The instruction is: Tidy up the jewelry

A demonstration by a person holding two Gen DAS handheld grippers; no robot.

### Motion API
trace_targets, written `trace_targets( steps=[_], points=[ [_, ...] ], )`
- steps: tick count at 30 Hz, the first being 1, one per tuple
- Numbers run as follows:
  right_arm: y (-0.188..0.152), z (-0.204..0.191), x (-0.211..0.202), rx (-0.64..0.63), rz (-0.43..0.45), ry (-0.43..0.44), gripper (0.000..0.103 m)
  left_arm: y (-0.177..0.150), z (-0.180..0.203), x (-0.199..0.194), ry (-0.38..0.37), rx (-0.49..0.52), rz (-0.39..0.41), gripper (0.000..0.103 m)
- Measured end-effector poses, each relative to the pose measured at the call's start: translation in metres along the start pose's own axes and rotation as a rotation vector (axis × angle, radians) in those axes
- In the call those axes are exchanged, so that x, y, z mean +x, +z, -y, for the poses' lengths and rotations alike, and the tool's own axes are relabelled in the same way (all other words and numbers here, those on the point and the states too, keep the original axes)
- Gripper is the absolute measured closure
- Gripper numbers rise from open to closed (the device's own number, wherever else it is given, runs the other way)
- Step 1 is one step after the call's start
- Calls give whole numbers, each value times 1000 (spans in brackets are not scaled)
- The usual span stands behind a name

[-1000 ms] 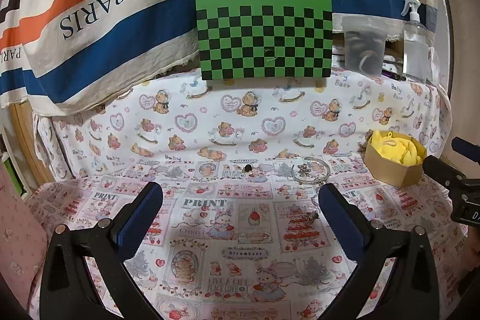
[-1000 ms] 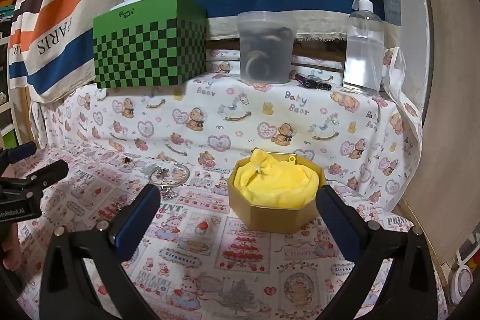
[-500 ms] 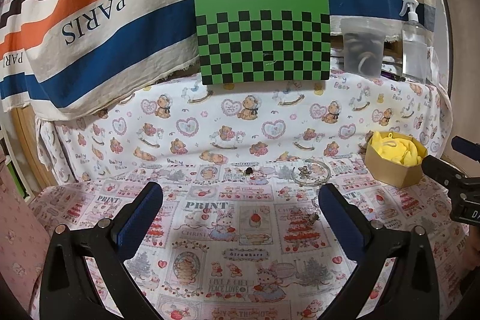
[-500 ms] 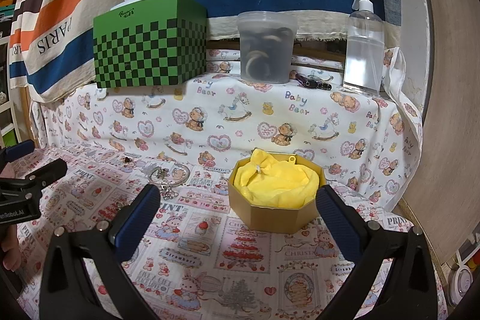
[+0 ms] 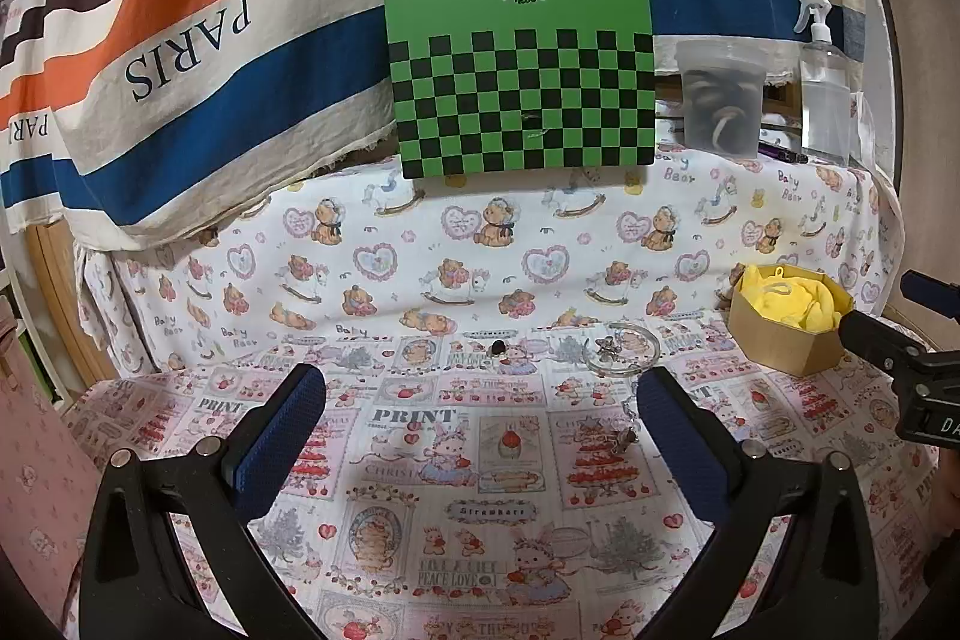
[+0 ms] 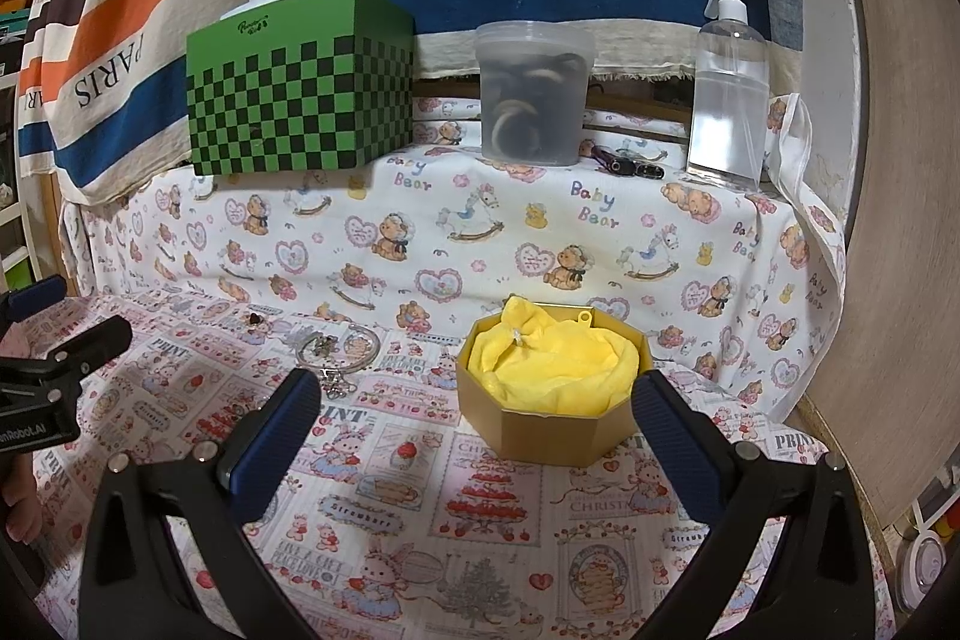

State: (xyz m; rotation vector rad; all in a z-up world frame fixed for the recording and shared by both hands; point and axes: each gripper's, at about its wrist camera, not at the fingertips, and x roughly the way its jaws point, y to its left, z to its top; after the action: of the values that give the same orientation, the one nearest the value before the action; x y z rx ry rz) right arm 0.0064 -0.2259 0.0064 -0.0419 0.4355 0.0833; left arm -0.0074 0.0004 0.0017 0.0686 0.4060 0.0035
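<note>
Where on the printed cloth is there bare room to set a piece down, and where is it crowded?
Free: the near cloth between the left hand-held gripper and the bangle; also in front of the gold box. Crowded: between bangle, dark ring, fallen charm and box.

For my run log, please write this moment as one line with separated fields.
phase: before pickup | left gripper: open, empty | right gripper: open, empty | bracelet, small charm: on cloth | gold box: yellow lining, open
</note>
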Motion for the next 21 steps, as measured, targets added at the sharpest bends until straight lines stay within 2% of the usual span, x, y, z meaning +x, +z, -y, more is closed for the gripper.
trace_targets(
  steps=[21],
  points=[
    [-1, -2, 0, -8, -7, 5, 0, 0, 2, 0, 4, 10, 1, 0]
  ],
)
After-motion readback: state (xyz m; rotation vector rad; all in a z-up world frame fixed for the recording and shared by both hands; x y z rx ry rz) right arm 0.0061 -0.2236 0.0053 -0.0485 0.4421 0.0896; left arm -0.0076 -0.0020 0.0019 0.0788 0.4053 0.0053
